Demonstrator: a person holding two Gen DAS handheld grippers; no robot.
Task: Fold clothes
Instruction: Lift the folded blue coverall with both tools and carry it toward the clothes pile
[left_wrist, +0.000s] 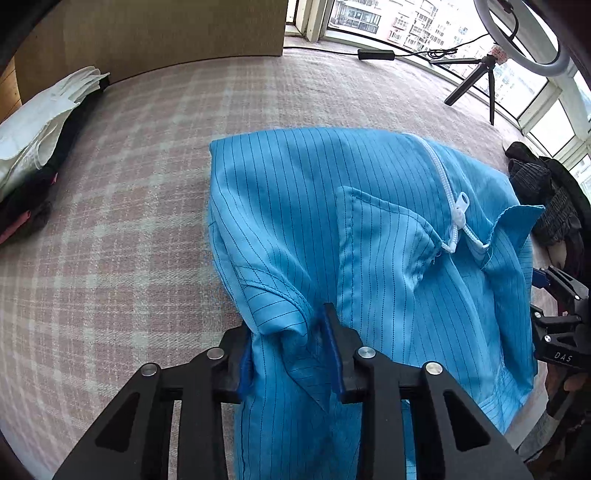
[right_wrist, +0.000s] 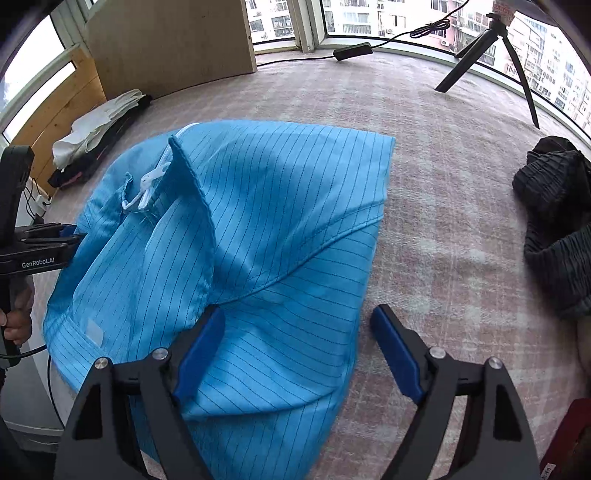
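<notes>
Mid-fold: blue striped garment (left_wrist: 369, 221) lay half-doubled on checked cloth (left_wrist: 129, 203), near edge. Left gripper (left_wrist: 291, 354) clamped on near fabric; right gripper (right_wrist: 299, 354) jaws apart. Next, probably: carrying the pinched edge across, evenly.

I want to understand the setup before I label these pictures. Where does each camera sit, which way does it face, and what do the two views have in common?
Left wrist view: sits on the left gripper, looking forward along its fingers, which pinch the blue striped garment; the right gripper shows at the right edge.
Right wrist view: sits on the right gripper, jaws open over the garment's edge; the left gripper and a hand show at left.
Shared: garment, white zipper, plaid surface, tripod, dark clothes, folded pile.
</notes>
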